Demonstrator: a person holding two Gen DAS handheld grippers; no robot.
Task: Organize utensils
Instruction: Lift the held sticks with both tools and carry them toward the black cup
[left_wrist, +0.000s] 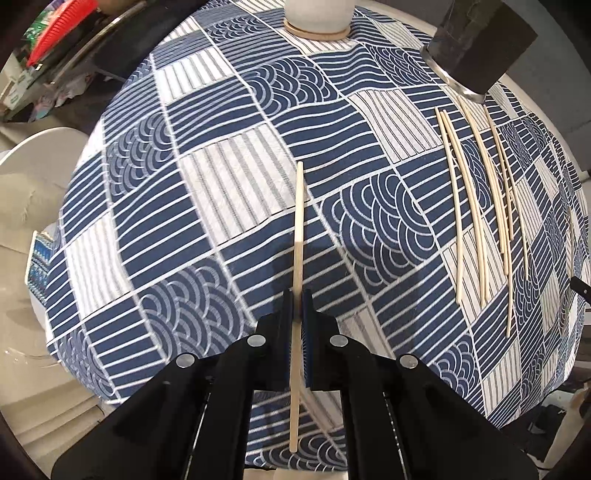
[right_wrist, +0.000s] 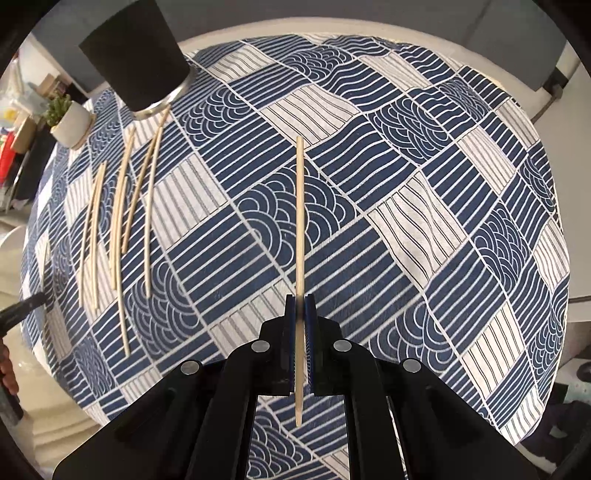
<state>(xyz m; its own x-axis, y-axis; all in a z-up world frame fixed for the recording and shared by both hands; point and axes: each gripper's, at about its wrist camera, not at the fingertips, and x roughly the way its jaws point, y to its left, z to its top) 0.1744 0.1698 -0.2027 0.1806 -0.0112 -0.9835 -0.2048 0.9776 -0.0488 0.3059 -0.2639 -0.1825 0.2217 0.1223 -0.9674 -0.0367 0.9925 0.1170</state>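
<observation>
My left gripper (left_wrist: 297, 295) is shut on a pale wooden chopstick (left_wrist: 299, 229) that points forward above the blue-and-white patterned tablecloth (left_wrist: 221, 192). My right gripper (right_wrist: 300, 300) is shut on another chopstick (right_wrist: 300, 221), also pointing forward over the cloth. Several loose chopsticks (left_wrist: 476, 199) lie side by side on the cloth, at the right in the left wrist view and at the left in the right wrist view (right_wrist: 118, 221). A black cylindrical holder (left_wrist: 476, 40) with a metal rim stands just beyond them; it also shows in the right wrist view (right_wrist: 136, 55).
A white pot (left_wrist: 317, 14) on a wooden coaster stands at the far table edge; in the right wrist view it is a small potted plant (right_wrist: 70, 118). Clutter and a red item (left_wrist: 59, 33) lie off the table's left. The round table edge (right_wrist: 480, 48) curves behind.
</observation>
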